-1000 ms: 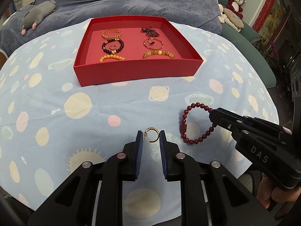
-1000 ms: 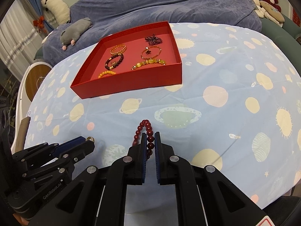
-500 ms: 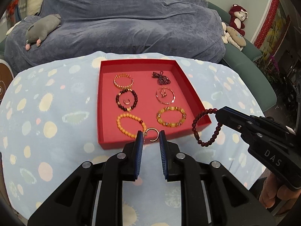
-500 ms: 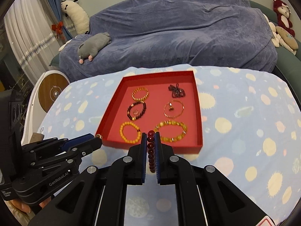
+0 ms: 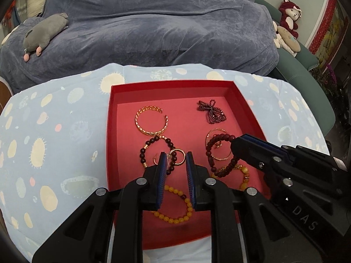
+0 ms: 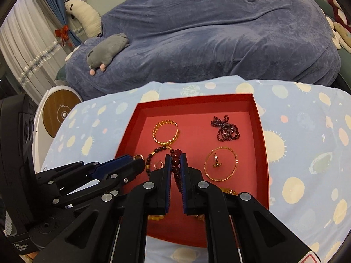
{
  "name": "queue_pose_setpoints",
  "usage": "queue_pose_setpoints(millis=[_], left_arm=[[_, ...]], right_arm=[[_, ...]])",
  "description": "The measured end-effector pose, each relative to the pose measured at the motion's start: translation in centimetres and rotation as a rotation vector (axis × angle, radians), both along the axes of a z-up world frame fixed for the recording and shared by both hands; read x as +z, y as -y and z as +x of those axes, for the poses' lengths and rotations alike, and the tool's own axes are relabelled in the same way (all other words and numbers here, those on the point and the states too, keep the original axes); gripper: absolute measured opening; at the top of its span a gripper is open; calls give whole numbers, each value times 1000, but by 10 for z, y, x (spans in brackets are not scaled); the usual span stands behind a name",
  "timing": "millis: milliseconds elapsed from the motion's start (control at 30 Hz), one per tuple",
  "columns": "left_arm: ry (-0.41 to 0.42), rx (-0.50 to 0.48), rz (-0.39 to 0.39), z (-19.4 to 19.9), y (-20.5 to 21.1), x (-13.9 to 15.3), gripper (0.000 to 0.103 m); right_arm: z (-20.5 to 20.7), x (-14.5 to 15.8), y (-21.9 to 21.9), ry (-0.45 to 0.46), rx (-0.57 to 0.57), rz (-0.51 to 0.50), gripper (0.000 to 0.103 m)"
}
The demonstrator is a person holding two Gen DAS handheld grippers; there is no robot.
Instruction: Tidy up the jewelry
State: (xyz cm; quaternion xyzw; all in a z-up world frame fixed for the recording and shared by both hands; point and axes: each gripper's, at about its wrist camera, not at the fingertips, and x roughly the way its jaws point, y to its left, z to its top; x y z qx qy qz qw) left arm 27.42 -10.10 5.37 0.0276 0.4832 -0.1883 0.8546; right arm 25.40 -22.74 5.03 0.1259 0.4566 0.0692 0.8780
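A red tray (image 5: 113, 118) (image 6: 262, 140) holds several bracelets on the blue patterned tablecloth. My left gripper (image 5: 174, 156) is shut on a small gold ring (image 5: 178, 156) and hovers over the dark beaded bracelet (image 5: 151, 144) in the tray. My right gripper (image 6: 175, 160) is shut on a dark red beaded bracelet (image 6: 176, 166), which hangs over the tray's right side in the left wrist view (image 5: 216, 144). The right gripper (image 5: 235, 141) shows there too, and the left gripper (image 6: 138, 160) shows in the right wrist view.
The tray also holds a gold open bangle (image 5: 151, 121), a dark bead cluster (image 5: 211, 111), a thin gold hoop with a charm (image 6: 220, 163), a yellow bead bracelet (image 5: 175, 208) and an amber one (image 5: 243, 175). A blue-covered sofa (image 5: 153, 32) with a grey plush toy (image 5: 43, 32) stands behind the table.
Both grippers rose from the tablecloth with their pieces and moved forward over the red tray. The ring and red bracelet now hang above the tray's contents.
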Motion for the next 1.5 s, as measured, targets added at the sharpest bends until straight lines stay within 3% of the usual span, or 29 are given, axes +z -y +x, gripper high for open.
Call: queue_pose_setpoints(millis=[200,400,467,500,567,600,1100,1500], left_arm=[[-49,-1,15,7,7,-29,18],[-50,18,34,8,8,-37,18],[-40,26,40,6,7,-36,24],[-34,32,48,4,7,-35,36],[-19,46,57,1,7,-31,50],[-11,51,58,0,7,-28,53],[61,91,60,-61,-6,23,65],[116,95,102,-129,-20,46,74]], right_arm=[[7,-30,9,-54,-19,-32,7],[3,-38,14,-65,-31,-101,9],[-1,-36,15,-51,-38,-118,14],[-3,-34,16,-46,-41,-121,18],[-9,-29,17,-33,-55,-119,26],[-13,-25,18,-24,-61,-119,29],[-79,27,16,37,-143,-143,49],[-147,43,3,46,-191,-147,53]])
